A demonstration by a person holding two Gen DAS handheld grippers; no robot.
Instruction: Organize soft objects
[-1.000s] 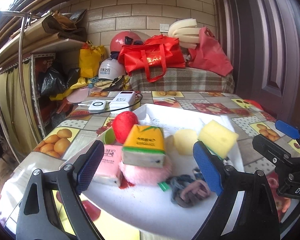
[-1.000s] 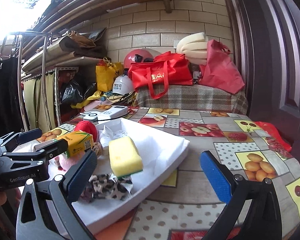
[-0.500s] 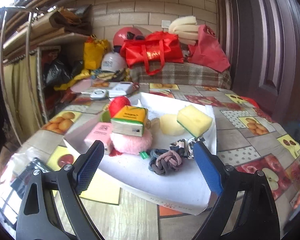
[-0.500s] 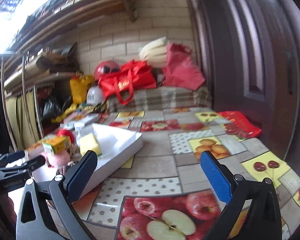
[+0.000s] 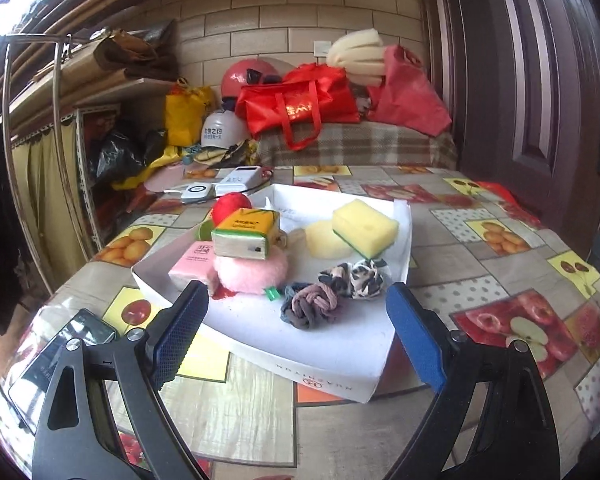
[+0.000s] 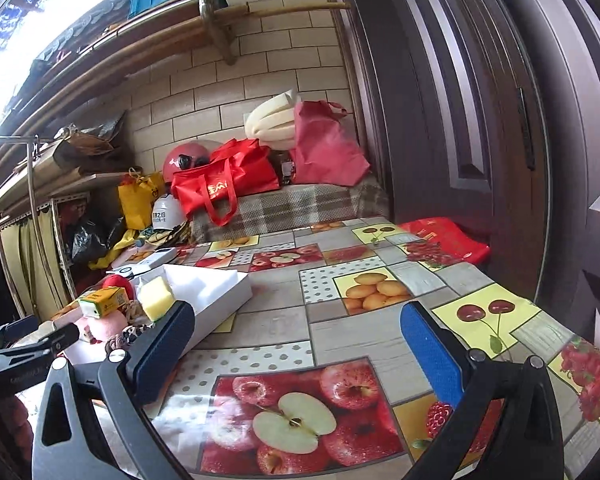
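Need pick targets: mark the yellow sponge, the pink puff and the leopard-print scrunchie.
yellow sponge [image 5: 365, 222], left wrist view, on its top face.
pink puff [image 5: 252, 270], left wrist view, on its fluffy front.
leopard-print scrunchie [image 5: 356, 279], left wrist view, on its bunched fabric.

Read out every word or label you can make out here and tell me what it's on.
Red bag: gold logo letters, unclear.
White helmet: Chinese characters, too small to read.
Orange tissue pack, pink pack: print too small.
White tray front wall: upside-down brand, unreadable.
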